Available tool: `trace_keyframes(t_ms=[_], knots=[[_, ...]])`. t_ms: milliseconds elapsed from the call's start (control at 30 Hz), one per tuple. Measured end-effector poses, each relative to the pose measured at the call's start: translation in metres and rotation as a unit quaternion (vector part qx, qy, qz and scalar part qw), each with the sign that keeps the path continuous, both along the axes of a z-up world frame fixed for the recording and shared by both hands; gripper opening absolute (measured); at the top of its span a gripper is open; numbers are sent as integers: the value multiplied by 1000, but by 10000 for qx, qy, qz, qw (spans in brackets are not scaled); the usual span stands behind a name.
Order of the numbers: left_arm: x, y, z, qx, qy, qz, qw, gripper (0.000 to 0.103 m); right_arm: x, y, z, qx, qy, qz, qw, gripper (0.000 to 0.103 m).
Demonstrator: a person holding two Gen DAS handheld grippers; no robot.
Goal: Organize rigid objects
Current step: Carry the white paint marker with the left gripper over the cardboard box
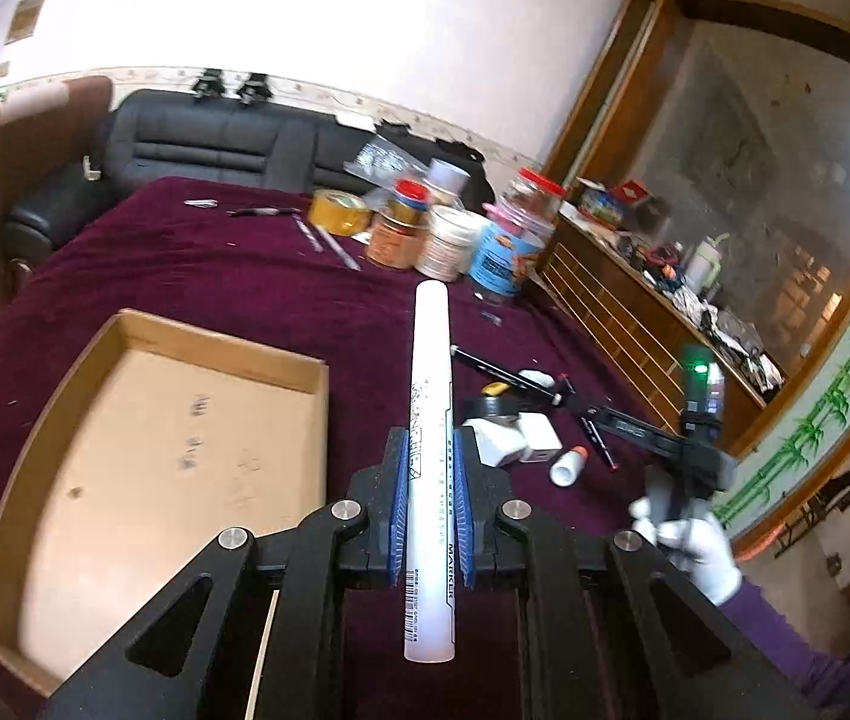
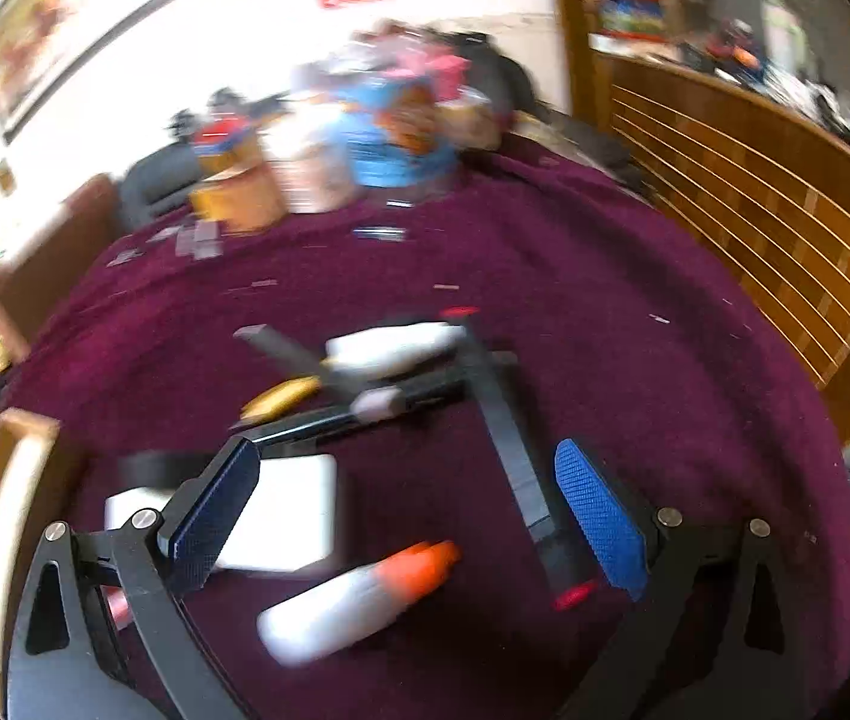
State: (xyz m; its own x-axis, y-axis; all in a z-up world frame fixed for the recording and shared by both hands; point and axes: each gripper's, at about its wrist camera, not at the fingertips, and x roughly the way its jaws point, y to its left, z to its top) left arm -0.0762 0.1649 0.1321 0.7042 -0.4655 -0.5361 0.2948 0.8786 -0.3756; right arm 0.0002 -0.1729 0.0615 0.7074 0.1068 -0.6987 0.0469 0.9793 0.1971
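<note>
My left gripper (image 1: 431,510) has its fingers (image 1: 399,504) pinching a white marker (image 1: 432,420), held along them above the counter (image 1: 215,264), just right of the empty cardboard tray (image 1: 143,444). My right gripper (image 2: 407,510) has fingers spread, nothing between them, hovering over a white bottle with orange cap (image 2: 353,600), a white block (image 2: 281,510) and black pens (image 2: 509,438). Risk: the marker is gripped on a smooth round barrel; it may slide or pivot on release and roll out past the tray wall.
</note>
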Motion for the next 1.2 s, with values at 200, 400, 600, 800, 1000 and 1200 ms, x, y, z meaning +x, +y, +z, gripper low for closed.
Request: trace_keyframes(t_ms=[200, 400, 600, 800, 1000, 1200], knots=[[-8, 32, -14, -310, 5, 173, 9994, 11, 13, 65, 16, -106, 480, 868, 9950, 99], [-26, 70, -23, -352, -41, 359, 9987, 11, 35, 97, 6, -678, 864, 1083, 9880, 99], [-28, 99, -35, -337, 26, 463, 9984, 11, 17, 117, 7, -2153, 601, 1826, 9574, 98], [-13, 103, -56, -483, 315, 473, 9972, 11, 35, 124, -11, -2672, 699, 2253, 9343, 77], [-10, 102, -58, -435, 389, 480, 9971, 11, 53, 124, -17, -2468, 793, 2358, 9366, 24], [-5, 103, -63, -464, 509, 494, 9964, 11, 54, 112, -7, -1915, 831, 2291, 9508, 11]])
